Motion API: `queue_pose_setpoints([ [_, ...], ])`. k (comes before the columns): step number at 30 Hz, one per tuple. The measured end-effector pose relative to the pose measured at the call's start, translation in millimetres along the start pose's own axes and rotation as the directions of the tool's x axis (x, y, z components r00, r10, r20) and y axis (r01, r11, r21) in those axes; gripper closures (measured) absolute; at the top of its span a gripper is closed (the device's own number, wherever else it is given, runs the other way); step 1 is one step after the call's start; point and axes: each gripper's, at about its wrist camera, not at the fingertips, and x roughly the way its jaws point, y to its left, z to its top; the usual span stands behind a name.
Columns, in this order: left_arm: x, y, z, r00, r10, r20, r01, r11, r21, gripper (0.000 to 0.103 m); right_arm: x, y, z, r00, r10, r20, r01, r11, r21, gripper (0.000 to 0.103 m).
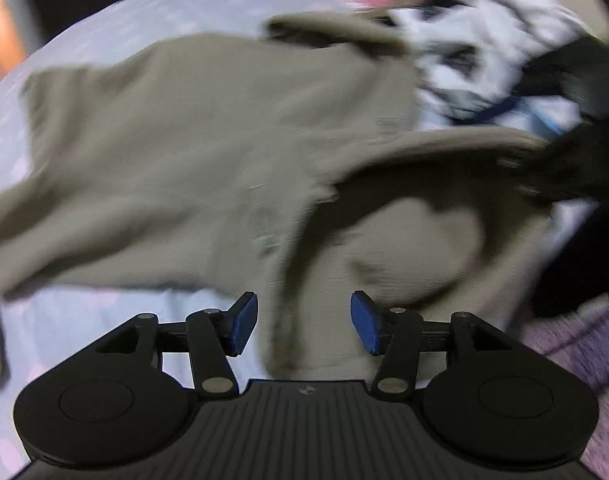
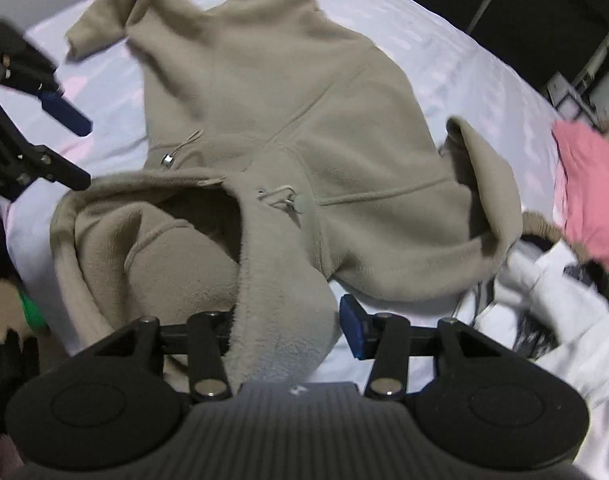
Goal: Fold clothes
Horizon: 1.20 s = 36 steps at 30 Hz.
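A beige fleece hoodie (image 2: 304,120) lies spread on a pale bed sheet (image 2: 444,52), its hood (image 2: 152,248) toward me and its drawstrings loose. It also fills the blurred left wrist view (image 1: 208,136). My left gripper (image 1: 304,322) is open, with a fold of the hoodie lying between its blue pads. My right gripper (image 2: 288,320) is open, and the hood's edge drapes over its left finger and hides it. The left gripper (image 2: 44,96) also shows at the left edge of the right wrist view, above the sheet.
A pile of white and dark clothes (image 2: 552,300) lies to the right of the hoodie, also seen in the left wrist view (image 1: 484,48). A pink garment (image 2: 588,192) lies beyond it. A purple fabric (image 1: 576,344) is at the lower right.
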Motion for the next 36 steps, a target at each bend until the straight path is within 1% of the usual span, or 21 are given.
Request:
queue_pose_setpoints([
  [2,1,-14,-2,0.999,-0.05,0.011,0.049,0.995,0.085,0.052,5,2,2,0.998,-0.052,-0.041,0.051,0.998,-0.031,0.047],
  [3,3,-21,-3,0.997,-0.073,0.015,0.07,0.99,0.125,0.05,7,1,2,0.996,-0.067,-0.055,0.065,0.997,-0.033,0.041],
  [4,5,-29,-3,0.996,-0.09,0.017,0.086,0.983,0.16,0.049,6,-2,2,0.996,-0.062,-0.059,0.06,0.998,-0.025,0.039],
  [8,25,-55,-4,0.992,-0.126,0.011,0.118,0.956,0.269,0.049,1,-18,-1,0.997,0.013,-0.07,-0.009,0.998,0.063,0.039],
  [10,36,-62,-5,0.987,-0.159,-0.003,0.153,0.942,0.298,0.049,-4,-16,-1,0.997,0.018,-0.075,-0.012,0.997,0.075,0.039],
  [12,46,-67,-5,0.976,-0.216,-0.027,0.214,0.928,0.305,0.05,-7,-16,0,0.997,0.018,-0.079,-0.013,0.998,0.061,0.039],
  [14,47,-71,-7,0.966,-0.259,-0.023,0.253,0.912,0.323,0.05,-12,-17,1,0.997,0.013,-0.077,-0.009,0.999,0.045,0.035],
  [15,46,-72,-7,0.963,-0.27,-0.01,0.257,0.906,0.335,0.05,-14,-19,2,0.997,0.01,-0.078,-0.007,0.999,0.041,0.028],
  [16,44,-74,-7,0.963,-0.268,0.009,0.248,0.904,0.347,0.05,-16,-22,2,0.997,0.008,-0.082,-0.004,0.999,0.038,0.024],
  [17,44,-75,-7,0.966,-0.259,0.022,0.235,0.906,0.353,0.05,-19,-24,2,0.997,0.01,-0.082,-0.007,0.999,0.039,0.024],
  [19,52,-73,-4,0.972,-0.234,0.009,0.216,0.914,0.344,0.051,-24,-31,4,0.997,0.047,-0.06,-0.043,0.998,0.054,0.025],
  [20,57,-72,-3,0.974,-0.227,-0.004,0.215,0.917,0.337,0.06,-27,-34,6,0.996,0.081,-0.039,-0.078,0.995,0.065,0.026],
  [21,62,-70,-3,0.972,-0.233,-0.024,0.228,0.918,0.324,0.08,-29,-36,8,0.993,0.116,-0.017,-0.114,0.991,0.076,0.031],
  [22,65,-67,-2,0.967,-0.25,-0.043,0.251,0.918,0.308,0.088,-31,-37,12,0.988,0.156,0.007,-0.156,0.984,0.082,0.04],
  [23,66,-65,-3,0.962,-0.269,-0.05,0.272,0.917,0.292,0.09,-31,-36,17,0.979,0.2,0.029,-0.202,0.977,0.076,0.046],
  [24,66,-62,-4,0.956,-0.287,-0.058,0.292,0.916,0.276,0.09,-28,-33,21,0.971,0.236,0.036,-0.237,0.97,0.057,0.054],
  [25,65,-61,-5,0.951,-0.302,-0.062,0.307,0.914,0.266,0.09,-23,-28,26,0.962,0.273,0.029,-0.273,0.961,0.028,0.061],
  [26,62,-59,-5,0.948,-0.312,-0.06,0.317,0.912,0.261,0.091,-16,-22,30,0.952,0.305,0.016,-0.305,0.952,0.0,0.064],
  [28,52,-53,-4,0.937,-0.345,-0.051,0.347,0.908,0.236,0.092,4,-10,37,0.936,0.349,-0.035,-0.351,0.935,-0.049,0.081],
  [33,21,-47,-5,0.914,-0.404,-0.029,0.4,0.889,0.222,0.092,48,22,53,0.893,0.425,-0.149,-0.445,0.882,-0.153,0.083],
  [36,10,-43,-1,0.902,-0.432,-0.002,0.423,0.882,0.207,0.093,76,38,62,0.876,0.432,-0.214,-0.47,0.863,-0.186,0.083],
])
